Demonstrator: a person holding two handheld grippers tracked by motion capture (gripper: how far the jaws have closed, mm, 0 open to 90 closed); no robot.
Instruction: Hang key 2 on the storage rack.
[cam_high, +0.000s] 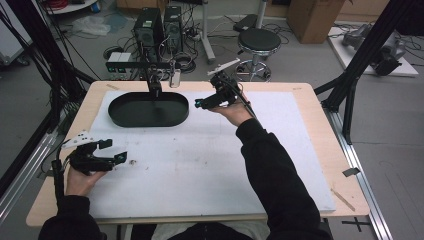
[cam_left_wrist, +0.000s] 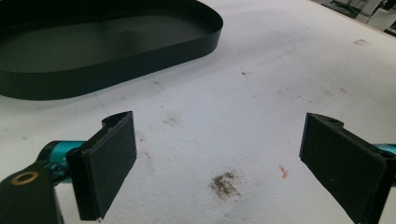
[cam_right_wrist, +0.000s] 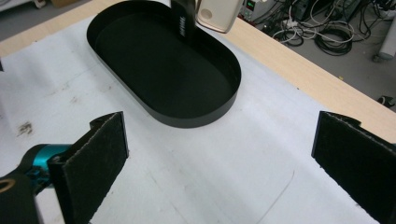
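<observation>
Both pairs of jaws stand wide apart, empty; the black oval metal tray (cam_high: 148, 109) sits upper left of the high view, right gripper (cam_high: 199, 104) just beside its rim (left gripper (cam_high: 114, 151) low left) — a careless sweep could shove it off the white foam mat (cam_high: 210, 160)

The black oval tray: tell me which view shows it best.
The right gripper view: the black oval tray shows nearly whole, its floor and wall seen from close, only the far end hidden by a stand. The high view shows it whole but small. The left gripper view cuts off its left part.
</observation>
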